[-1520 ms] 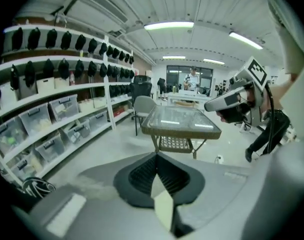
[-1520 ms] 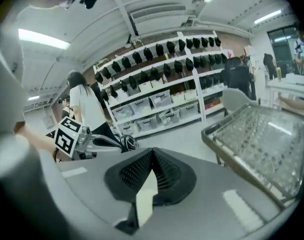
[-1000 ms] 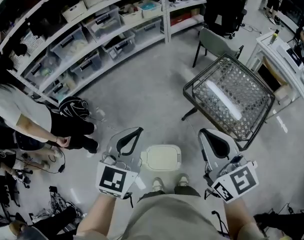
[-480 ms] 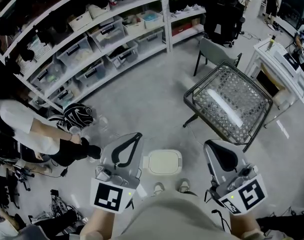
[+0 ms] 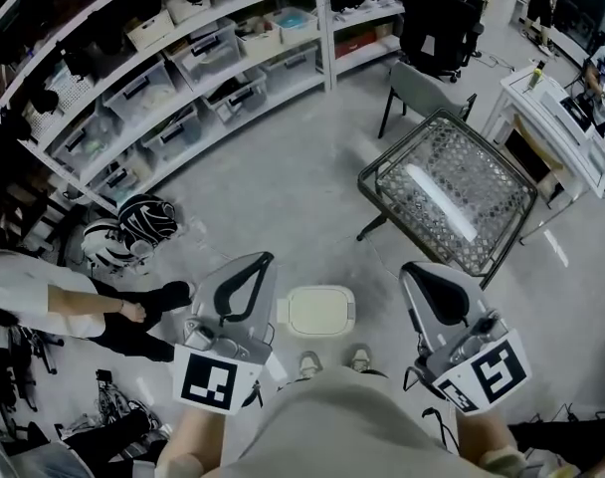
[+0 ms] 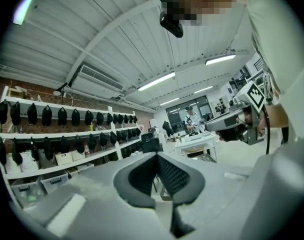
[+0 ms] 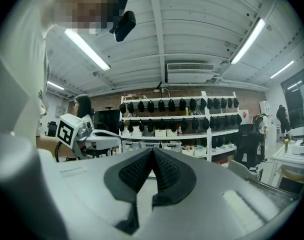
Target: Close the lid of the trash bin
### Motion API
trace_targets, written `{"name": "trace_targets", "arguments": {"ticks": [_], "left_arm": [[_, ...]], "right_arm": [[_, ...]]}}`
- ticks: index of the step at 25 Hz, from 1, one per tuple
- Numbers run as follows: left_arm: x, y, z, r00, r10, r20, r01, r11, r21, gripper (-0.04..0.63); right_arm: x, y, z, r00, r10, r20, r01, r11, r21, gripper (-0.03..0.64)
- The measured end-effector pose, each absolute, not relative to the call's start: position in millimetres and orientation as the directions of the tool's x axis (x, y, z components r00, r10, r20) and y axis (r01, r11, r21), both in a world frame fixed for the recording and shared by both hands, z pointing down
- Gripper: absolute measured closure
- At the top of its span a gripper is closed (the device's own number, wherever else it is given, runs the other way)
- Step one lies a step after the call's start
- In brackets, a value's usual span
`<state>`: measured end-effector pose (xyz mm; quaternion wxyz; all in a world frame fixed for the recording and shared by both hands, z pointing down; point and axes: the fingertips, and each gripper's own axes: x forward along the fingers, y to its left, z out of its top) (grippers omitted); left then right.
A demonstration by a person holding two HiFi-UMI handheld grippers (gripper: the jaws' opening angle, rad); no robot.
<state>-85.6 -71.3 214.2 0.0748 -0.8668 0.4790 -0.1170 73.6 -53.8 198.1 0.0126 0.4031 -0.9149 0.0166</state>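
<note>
My left gripper [image 5: 255, 262] and right gripper [image 5: 415, 271] are both closed on nothing. The trash bin lid [image 5: 320, 311] looks light, stiff plastic; I'd press its front edge.

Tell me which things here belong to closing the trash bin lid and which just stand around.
For the job: trash bin; left gripper; right gripper.
Just around: mesh-topped table; grey chair; shelves of storage boxes; crouching person.
</note>
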Motion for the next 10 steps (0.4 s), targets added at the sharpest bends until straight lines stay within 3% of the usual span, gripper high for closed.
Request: {"name": "trace_targets", "arguments": {"ticks": [10], "left_arm": [[-79.1,-73.9,214.3,0.513,-0.849,0.128,-0.817,-0.529,-0.229,0.594]], "right_arm": [[79.2,-59.0,195.0,-0.673,-0.739,0.026,-0.74,0.673,-0.012,0.614]]}}
